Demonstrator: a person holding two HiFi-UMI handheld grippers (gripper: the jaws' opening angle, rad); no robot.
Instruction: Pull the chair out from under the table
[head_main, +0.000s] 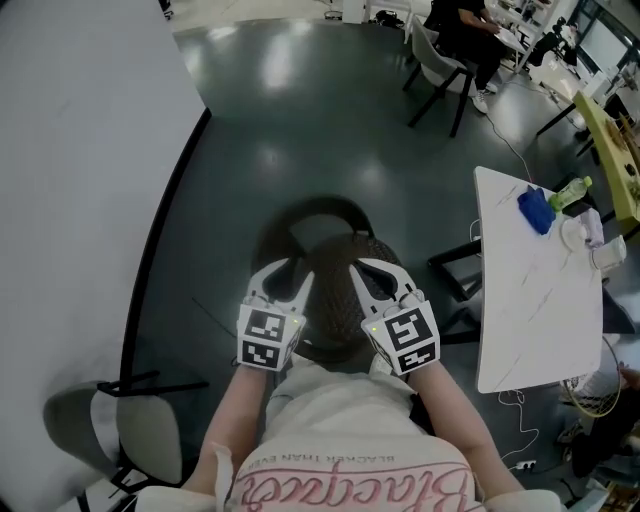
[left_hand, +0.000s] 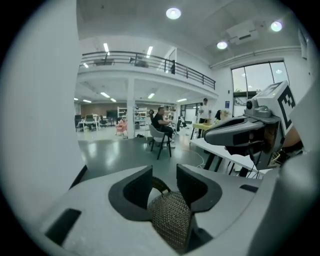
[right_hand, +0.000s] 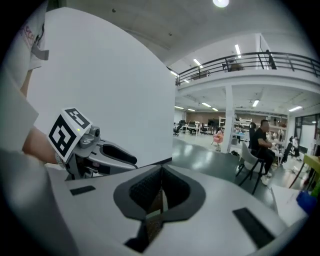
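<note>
Both left gripper (head_main: 284, 281) and right gripper (head_main: 378, 280) are being held above the chair (head_main: 326, 236), standing clear left of the desk (head_main: 530, 330); left fingers (left_hand: 137, 185) spread, right fingers (right_hand: 145, 191) together, pull seemingly finished.

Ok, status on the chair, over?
Left gripper jaws apart astride chair back. Right gripper jaws shut on its rim. Chair on open floor, out from table. No obstruction seen.
</note>
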